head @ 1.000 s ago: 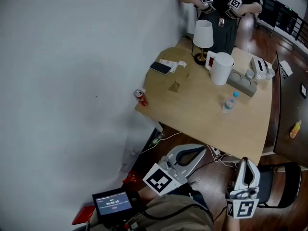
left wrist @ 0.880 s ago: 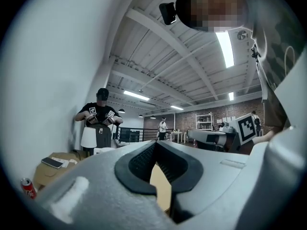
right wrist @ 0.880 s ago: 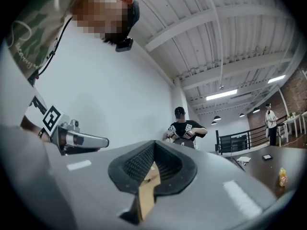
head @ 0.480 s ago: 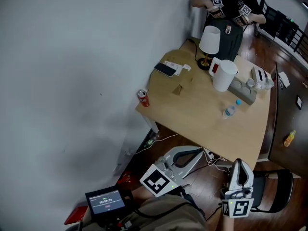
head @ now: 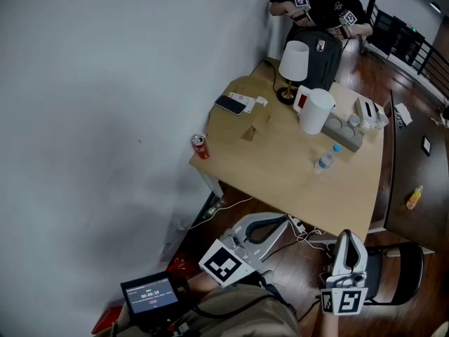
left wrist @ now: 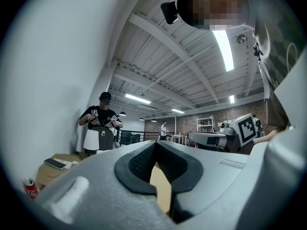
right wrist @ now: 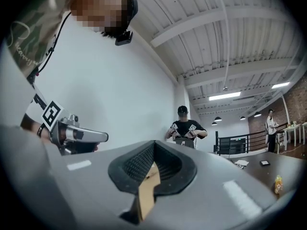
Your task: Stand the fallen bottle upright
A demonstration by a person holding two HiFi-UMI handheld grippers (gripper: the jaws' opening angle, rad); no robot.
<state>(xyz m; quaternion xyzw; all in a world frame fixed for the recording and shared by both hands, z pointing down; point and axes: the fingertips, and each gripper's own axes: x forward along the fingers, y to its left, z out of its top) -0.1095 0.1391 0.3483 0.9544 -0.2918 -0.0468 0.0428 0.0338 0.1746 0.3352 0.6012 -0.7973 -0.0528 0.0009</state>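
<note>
Wooden tabletop (head: 280, 167) carries the clear bottle (head: 323, 161) right of centre, near the power strip (head: 342, 132). We hold the left hand-held gripper (head: 284, 221) and the right hand-held gripper (head: 349, 236) closed, empty, well short of it. Arriving closed, either could roll the clear bottle off the edge.

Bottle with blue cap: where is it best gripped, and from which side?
Probably grip the bottle across its clear middle, coming from the near edge of the table: bare wood there, while the jug and strip stand beyond its cap.
</note>
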